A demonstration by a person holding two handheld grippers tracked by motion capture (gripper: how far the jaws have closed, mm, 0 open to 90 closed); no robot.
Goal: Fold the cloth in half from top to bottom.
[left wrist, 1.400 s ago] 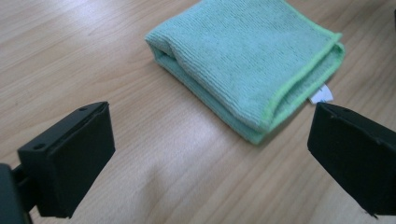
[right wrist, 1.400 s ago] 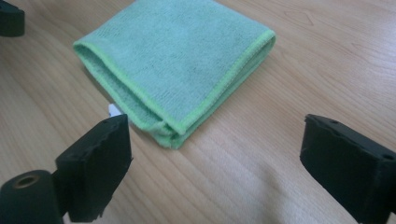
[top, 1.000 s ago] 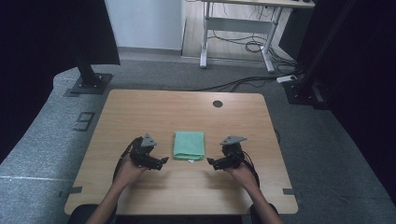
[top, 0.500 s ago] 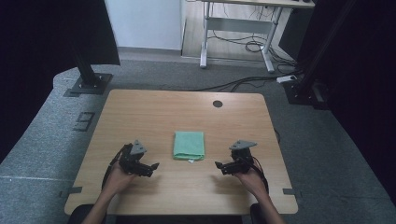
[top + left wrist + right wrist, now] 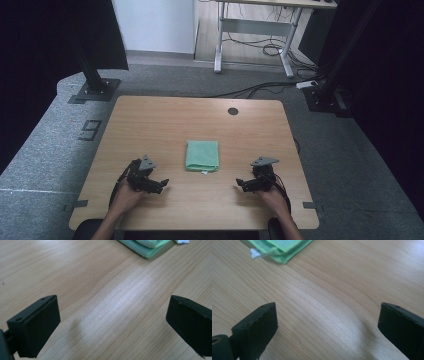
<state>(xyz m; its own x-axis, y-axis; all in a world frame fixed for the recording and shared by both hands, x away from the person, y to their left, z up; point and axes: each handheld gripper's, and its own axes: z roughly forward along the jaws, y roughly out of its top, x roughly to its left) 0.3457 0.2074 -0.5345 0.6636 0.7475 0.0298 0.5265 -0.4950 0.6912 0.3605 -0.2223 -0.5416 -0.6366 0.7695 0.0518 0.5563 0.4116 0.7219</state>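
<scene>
Though cut off in both gripper views, the green cloth seems folded.

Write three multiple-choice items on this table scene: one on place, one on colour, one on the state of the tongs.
1. Where does the folded green cloth lie on the light wooden table?
A. between the two tongs
B. at the far left corner
C. under the right tongs

2. What colour is the cloth?
A. red
B. green
C. blue

3. How do the left tongs and right tongs stand?
A. both open, empty
B. both shut on the cloth
C. one holds the cloth

Answers: 1 A, the high view shows it midway; 2 B, green folds in both gripper views; 3 A, jaws wide apart over bare wood.
</scene>
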